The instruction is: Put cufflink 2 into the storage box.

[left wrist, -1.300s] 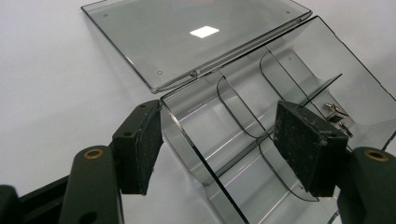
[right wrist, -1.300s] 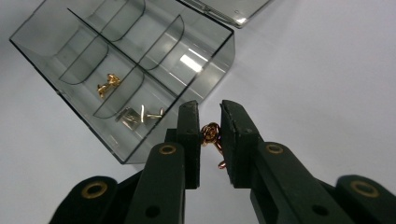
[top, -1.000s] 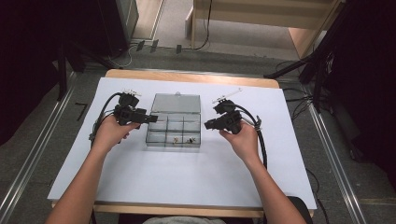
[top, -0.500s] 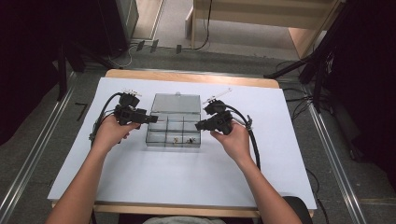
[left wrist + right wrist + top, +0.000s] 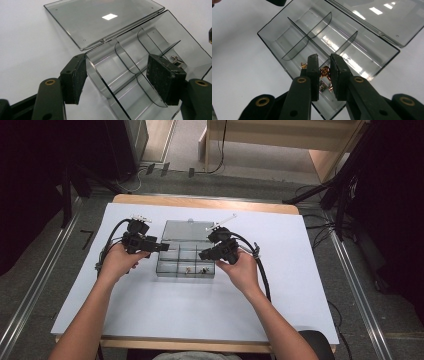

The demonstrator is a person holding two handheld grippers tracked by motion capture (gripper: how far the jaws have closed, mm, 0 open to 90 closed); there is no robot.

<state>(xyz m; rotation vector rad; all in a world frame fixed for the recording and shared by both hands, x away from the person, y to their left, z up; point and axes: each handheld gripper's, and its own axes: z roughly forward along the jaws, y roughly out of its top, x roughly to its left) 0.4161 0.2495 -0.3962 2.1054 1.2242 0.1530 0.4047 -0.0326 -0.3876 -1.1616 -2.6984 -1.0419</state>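
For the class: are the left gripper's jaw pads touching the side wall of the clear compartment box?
Apart. In the left gripper view, the left gripper straddles the box wall with jaws wide; bare gaps show between it and each pad.

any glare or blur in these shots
Left gripper view: a bright square glare patch on the clear smoky plastic lid, everything sharp. Right gripper view: streaky reflections along the clear plastic compartment box. High view: soft, dark surroundings, white table sheet evenly lit.
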